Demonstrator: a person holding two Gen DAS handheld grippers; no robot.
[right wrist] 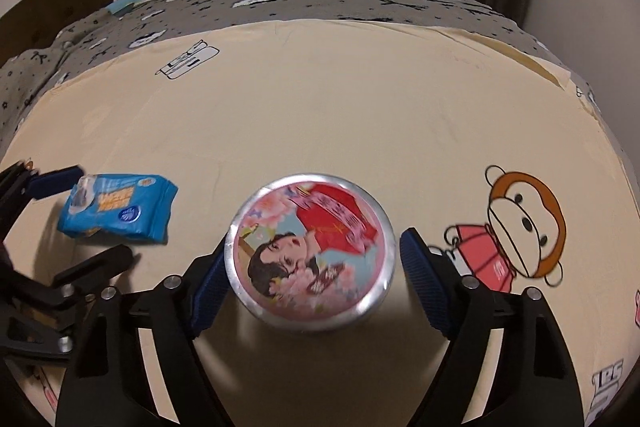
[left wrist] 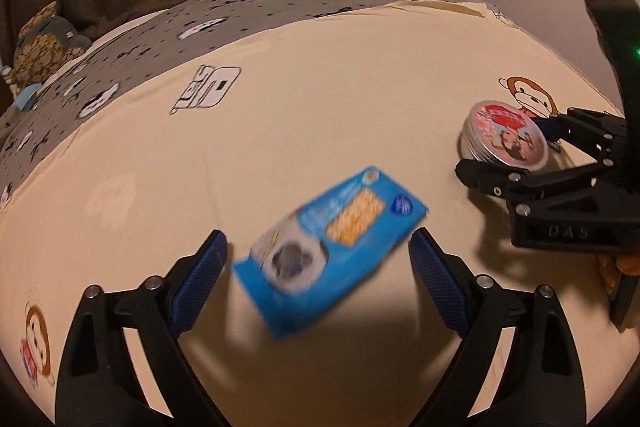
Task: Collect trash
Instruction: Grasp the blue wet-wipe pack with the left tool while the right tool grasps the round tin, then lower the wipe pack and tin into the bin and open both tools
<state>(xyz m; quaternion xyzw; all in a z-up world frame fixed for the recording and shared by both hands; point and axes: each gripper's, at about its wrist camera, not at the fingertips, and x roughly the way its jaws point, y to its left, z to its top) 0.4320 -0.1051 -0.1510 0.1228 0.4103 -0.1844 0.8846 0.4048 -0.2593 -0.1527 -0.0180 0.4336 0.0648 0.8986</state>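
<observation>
A bed with a cream cartoon-print sheet carried a round picture tin. The right hand-held gripper stood apart around it. Left of the tin, the blue wet-wipes pack lay between the apart fingers of the left hand-held gripper.

A blue wipes packet printed with an orange panel lies flat and askew on the cream bedsheet, well apart from a round silver tin with a pictured lid showing a woman and red parasol.
</observation>
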